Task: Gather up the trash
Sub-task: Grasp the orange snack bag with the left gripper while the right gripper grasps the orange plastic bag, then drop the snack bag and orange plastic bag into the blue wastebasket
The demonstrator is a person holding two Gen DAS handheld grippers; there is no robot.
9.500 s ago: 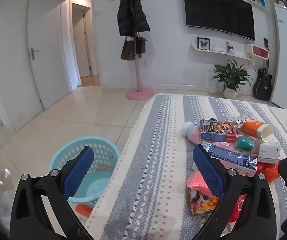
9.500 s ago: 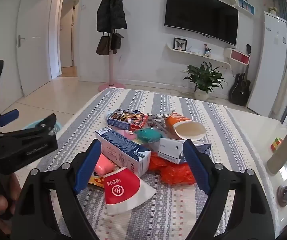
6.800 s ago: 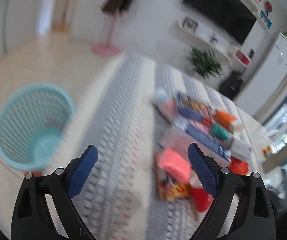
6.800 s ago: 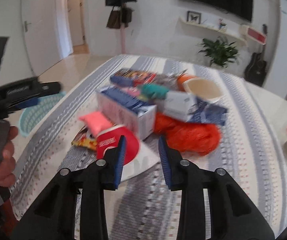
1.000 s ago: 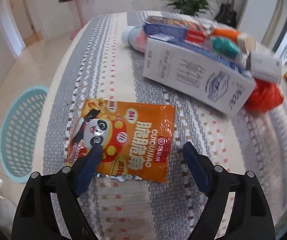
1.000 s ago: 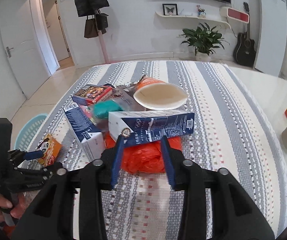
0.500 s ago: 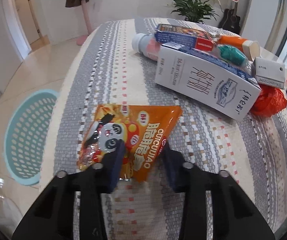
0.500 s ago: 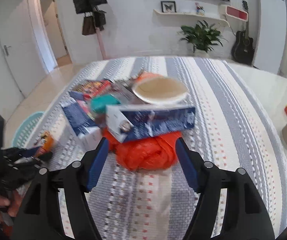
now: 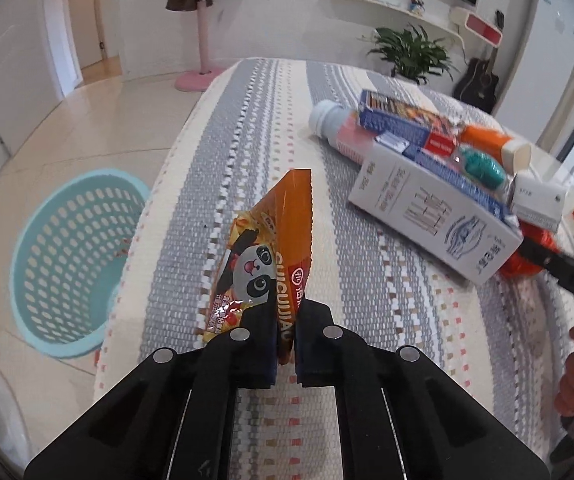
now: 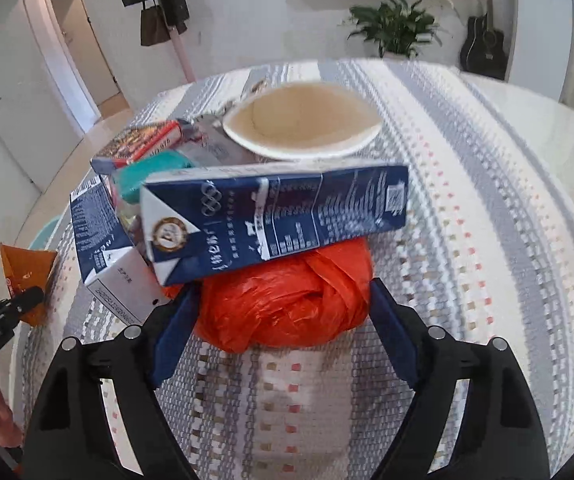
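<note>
Left wrist view first: the left gripper [image 9: 285, 344] has its jaws clenched on the bottom edge of the orange snack packet [image 9: 269, 256], which stands up from the pinch and leans toward 12 o'clock, clear of the striped worktop [image 9: 247, 128]; holding it by one thin edge keeps the limp foil hanging free so it should drop cleanly once released. The teal laundry-style basket [image 9: 67, 256] sits on the floor at 9 o'clock, just beside the worktop's edge, presumably placed there so trash can be swung sideways and dropped in. At 2 o'clock lies the rest of the heap: a white milk carton [image 9: 435, 220], a pale bottle [image 9: 329, 120], a teal wad [image 9: 483, 166] and an orange cup [image 9: 495, 142], leaning on one another. Right wrist view next: the right gripper [image 10: 283, 320] has its jaws spread wide on either side of the crumpled orange plastic bag [image 10: 287, 300] at 6 o'clock, not yet squeezing it, and I judge it is lined up to take that piece. A dark blue carton [image 10: 279, 216] rests on top of the bag, with a paper bowl [image 10: 301, 120] behind it at 12 o'clock, so pulling the bag may tip the carton. The packet [image 10: 27, 276] shows at 9 o'clock in the other jaws.
</note>
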